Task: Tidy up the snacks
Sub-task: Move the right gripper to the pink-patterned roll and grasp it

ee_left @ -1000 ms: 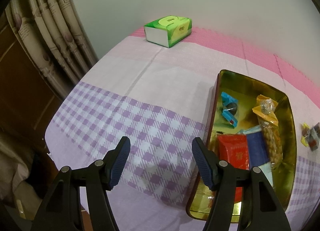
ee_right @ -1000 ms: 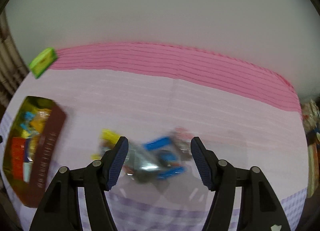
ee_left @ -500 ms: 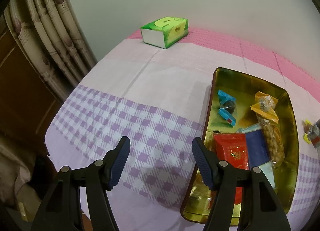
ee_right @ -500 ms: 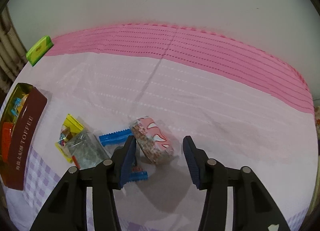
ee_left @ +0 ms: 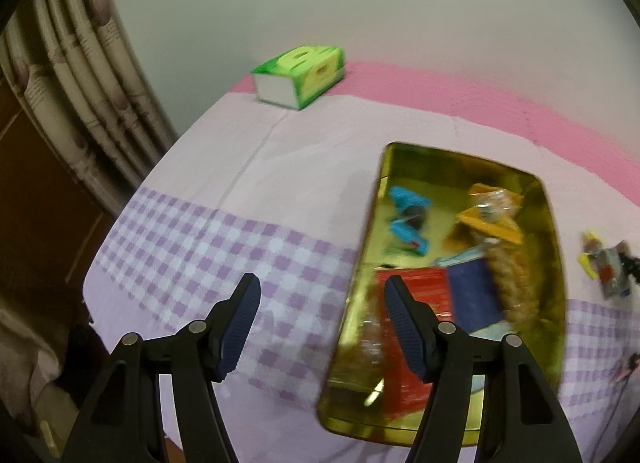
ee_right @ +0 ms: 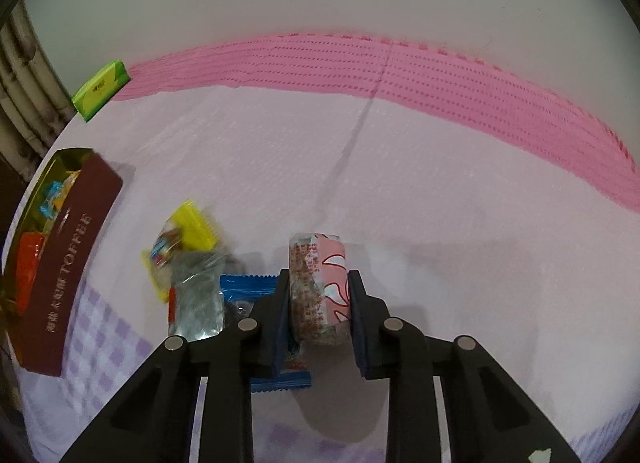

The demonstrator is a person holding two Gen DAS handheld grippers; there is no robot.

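right gripper (ee_right: 318, 303): jaws pinching pink snack packet (ee_right: 318, 283) | left gripper (ee_left: 320, 323): jaws spread, empty | risk: slick wrapper slips free before toffee tin (ee_left: 554, 263), grip near one end

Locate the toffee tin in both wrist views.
Left wrist: the tin fills the lower right, open gold inside facing the camera, the left gripper open beside its left wall.
Right wrist: the tin sits at the left edge, its brown TOFFEE side showing.
Shared landmark: the green tissue box at the far pink edge.
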